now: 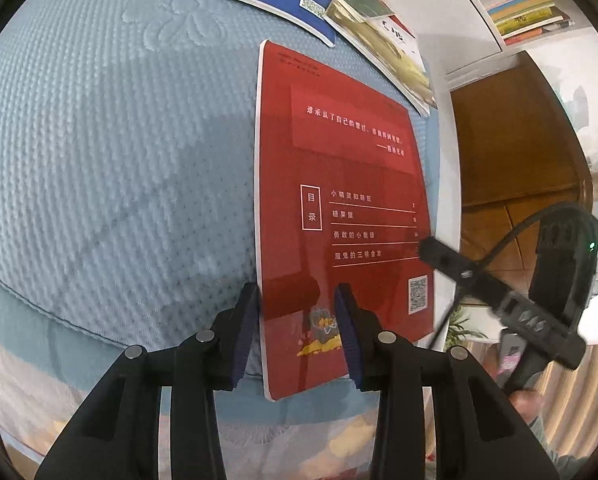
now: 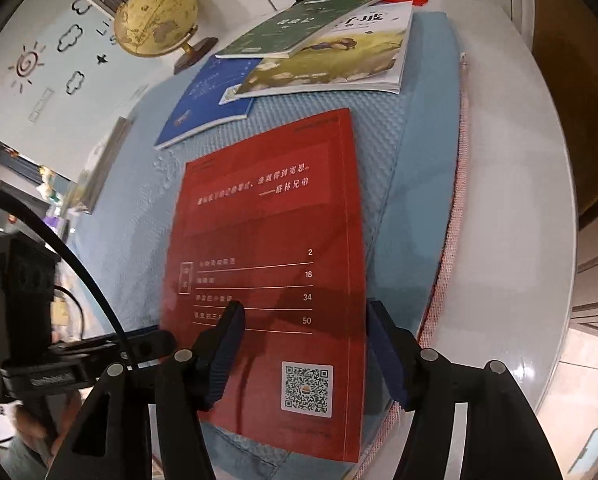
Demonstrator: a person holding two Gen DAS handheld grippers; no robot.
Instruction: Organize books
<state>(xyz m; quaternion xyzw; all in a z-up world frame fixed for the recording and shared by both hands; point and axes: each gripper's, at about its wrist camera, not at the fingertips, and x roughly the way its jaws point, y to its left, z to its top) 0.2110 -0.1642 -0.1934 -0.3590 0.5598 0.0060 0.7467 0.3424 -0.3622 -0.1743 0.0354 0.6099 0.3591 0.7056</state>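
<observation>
The red book lies back cover up on the blue quilted pad, by the pad's near edge. The left tool stands partly open, astride the book's near left corner, pads clear. The right tool, wider, straddles its right side without gripping. Three more books overlap at the pad's far edge.

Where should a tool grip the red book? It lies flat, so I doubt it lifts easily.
Grip the red book at its near short edge, which overhangs the blue cushion. Come from the near side, one finger above and one below; elsewhere the cover lies flat on the fabric.
</observation>
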